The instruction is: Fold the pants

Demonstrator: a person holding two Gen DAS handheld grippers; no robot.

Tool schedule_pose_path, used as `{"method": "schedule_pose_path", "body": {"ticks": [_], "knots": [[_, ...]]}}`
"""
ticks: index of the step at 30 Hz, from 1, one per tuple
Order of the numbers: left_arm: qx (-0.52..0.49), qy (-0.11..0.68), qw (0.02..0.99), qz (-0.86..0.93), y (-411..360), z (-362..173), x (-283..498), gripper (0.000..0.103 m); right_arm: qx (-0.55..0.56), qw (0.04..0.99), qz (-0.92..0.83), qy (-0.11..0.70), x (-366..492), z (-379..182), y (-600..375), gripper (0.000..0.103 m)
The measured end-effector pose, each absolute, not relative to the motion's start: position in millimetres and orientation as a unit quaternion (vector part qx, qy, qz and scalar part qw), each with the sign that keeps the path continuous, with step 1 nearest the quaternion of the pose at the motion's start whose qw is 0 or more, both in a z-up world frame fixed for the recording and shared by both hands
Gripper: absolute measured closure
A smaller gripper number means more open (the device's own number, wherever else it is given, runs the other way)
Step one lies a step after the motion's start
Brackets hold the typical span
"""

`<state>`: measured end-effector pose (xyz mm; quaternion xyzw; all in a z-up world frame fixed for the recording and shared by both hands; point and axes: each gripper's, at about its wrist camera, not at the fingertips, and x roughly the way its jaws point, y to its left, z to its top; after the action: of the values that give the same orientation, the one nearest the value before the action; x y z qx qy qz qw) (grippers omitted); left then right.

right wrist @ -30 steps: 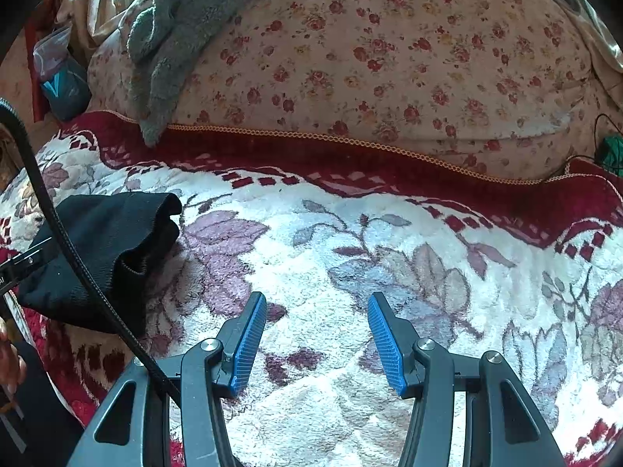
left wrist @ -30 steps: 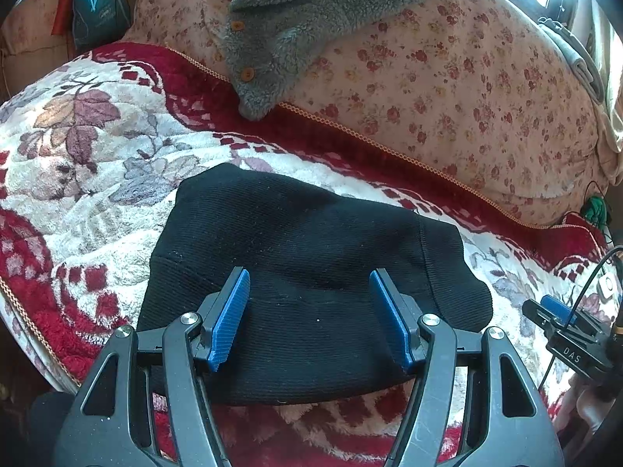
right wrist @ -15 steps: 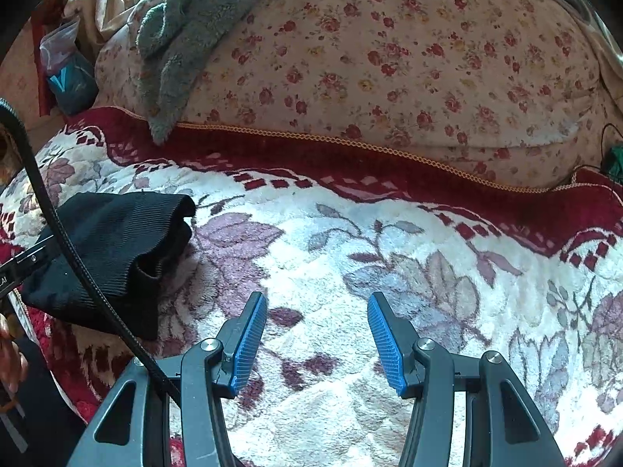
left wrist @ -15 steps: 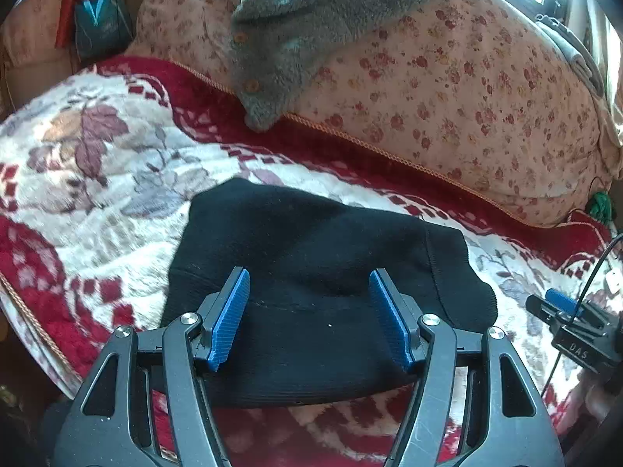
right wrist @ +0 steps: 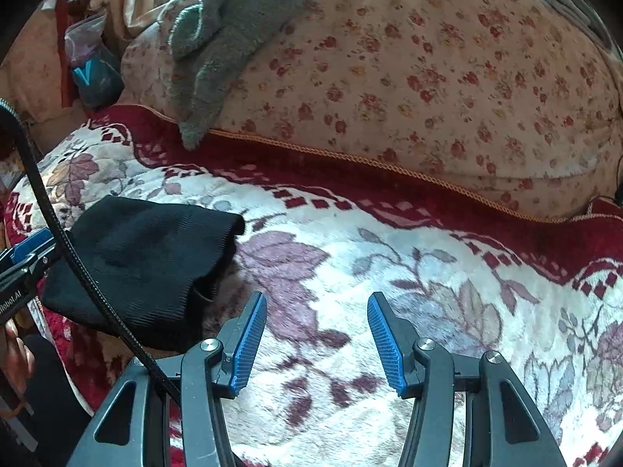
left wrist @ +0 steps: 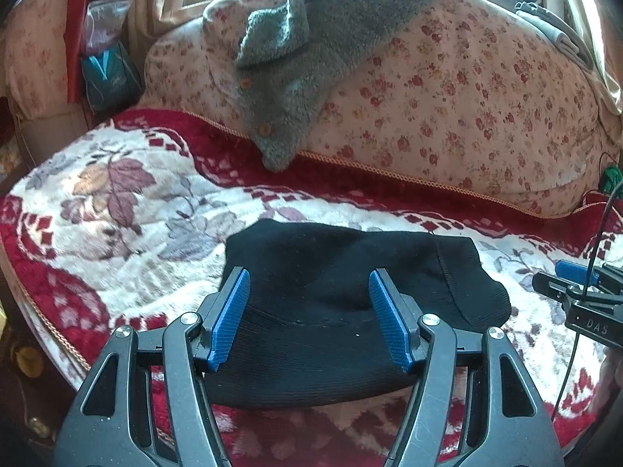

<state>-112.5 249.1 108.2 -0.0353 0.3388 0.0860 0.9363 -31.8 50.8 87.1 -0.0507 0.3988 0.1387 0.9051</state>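
The black pants (left wrist: 331,284) lie folded into a compact bundle on the flowered blanket (left wrist: 117,202). My left gripper (left wrist: 309,292) is open and empty, held over the near part of the bundle. The pants also show in the right wrist view (right wrist: 144,264) at the left. My right gripper (right wrist: 317,315) is open and empty over bare blanket (right wrist: 447,292), to the right of the pants. The right gripper's tip shows in the left wrist view (left wrist: 572,272) at the right edge.
A large flowered cushion (left wrist: 467,97) runs along the back with a grey fleece garment (left wrist: 311,39) draped over it. A black cable (right wrist: 70,253) crosses the left of the right wrist view. The blanket's edge (left wrist: 43,311) drops off at the near left.
Both grippers have pulled back and risen a little, so the pants look smaller and farther away. The pants have not moved. Both grippers stay open.
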Motion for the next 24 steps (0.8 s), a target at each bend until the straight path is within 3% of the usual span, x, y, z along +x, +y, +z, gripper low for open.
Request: {"method": "schedule_pose_path", "body": {"ticks": [24], "knots": [[-0.049,0.334,0.934,0.116,277,111,-127,0.039,-0.065,0.898,0.226,0.372,-49,108,126,0.051]]}}
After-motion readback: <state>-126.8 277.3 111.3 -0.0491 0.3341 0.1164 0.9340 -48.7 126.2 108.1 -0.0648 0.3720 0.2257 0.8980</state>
